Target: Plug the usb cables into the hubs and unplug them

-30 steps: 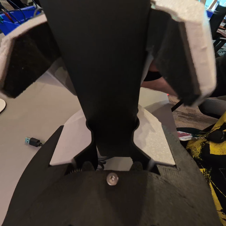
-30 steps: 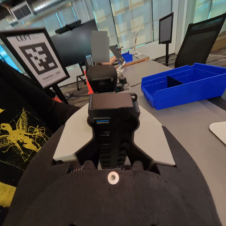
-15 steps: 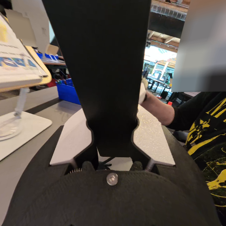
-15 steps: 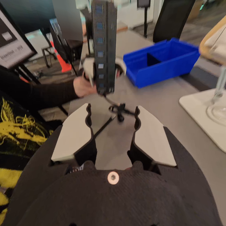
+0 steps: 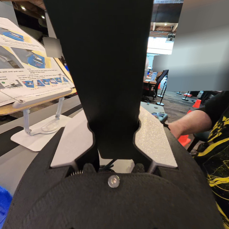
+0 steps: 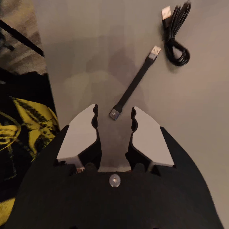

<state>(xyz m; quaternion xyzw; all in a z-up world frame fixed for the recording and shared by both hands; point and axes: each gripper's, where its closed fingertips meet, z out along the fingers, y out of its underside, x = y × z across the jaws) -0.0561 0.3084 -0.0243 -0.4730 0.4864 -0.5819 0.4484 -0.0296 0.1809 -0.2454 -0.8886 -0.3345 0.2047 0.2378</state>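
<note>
Left wrist view only: left tool (image 5: 114, 126) clamped on a tall black hub (image 5: 102, 74), fingers (image 5: 153, 136) pressed to its sides, a document stand (image 5: 34, 94) on the worktop (image 5: 14, 157) behind. Right wrist view only: right tool (image 6: 114, 111) wide apart, holding nothing, above a short black usb cable (image 6: 133, 85) lying flat; its near plug sits between the fingertips, untouched. A coiled black cable (image 6: 176, 40) lies farther right.
</note>
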